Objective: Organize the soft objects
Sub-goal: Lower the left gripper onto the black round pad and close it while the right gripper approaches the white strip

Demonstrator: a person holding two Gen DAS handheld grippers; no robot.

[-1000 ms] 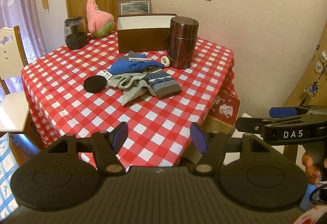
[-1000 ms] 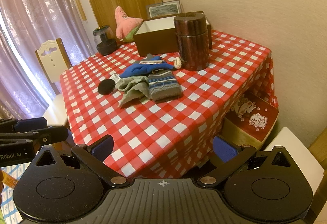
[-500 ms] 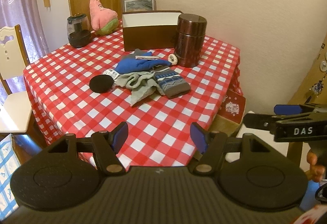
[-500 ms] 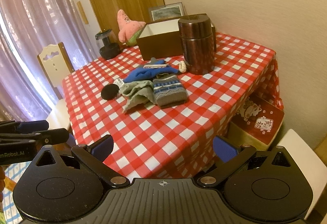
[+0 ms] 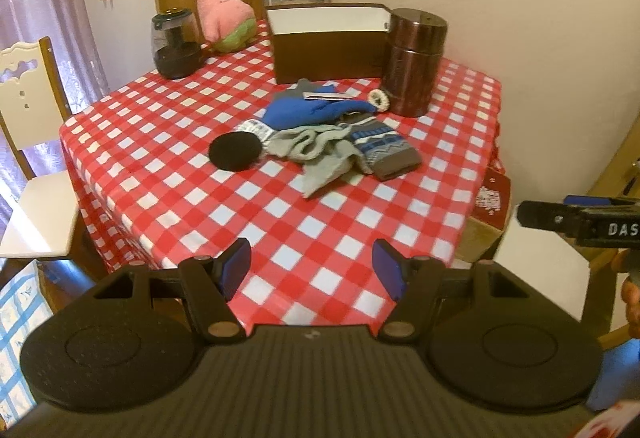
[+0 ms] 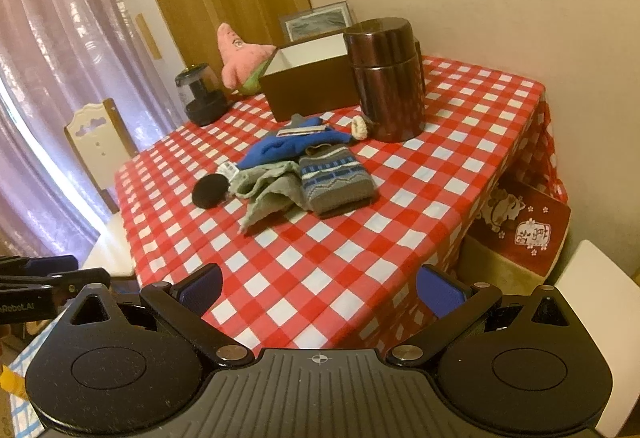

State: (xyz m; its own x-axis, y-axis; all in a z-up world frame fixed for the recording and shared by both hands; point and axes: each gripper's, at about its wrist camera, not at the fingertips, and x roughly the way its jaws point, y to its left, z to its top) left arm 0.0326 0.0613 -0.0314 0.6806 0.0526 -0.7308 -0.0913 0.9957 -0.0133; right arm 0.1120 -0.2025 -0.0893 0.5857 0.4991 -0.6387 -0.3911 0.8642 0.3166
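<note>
Left gripper [image 5: 312,272], at the lower centre of its frame, has its jaws apart with nothing between them; right gripper [image 6: 320,292] likewise stands wide and empty. The pile of soft garments [image 5: 328,142] lies mid-frame on the checked tablecloth [image 5: 180,158], just below the brown box [image 5: 328,42] and left of the dark canister [image 5: 414,62]
</note>
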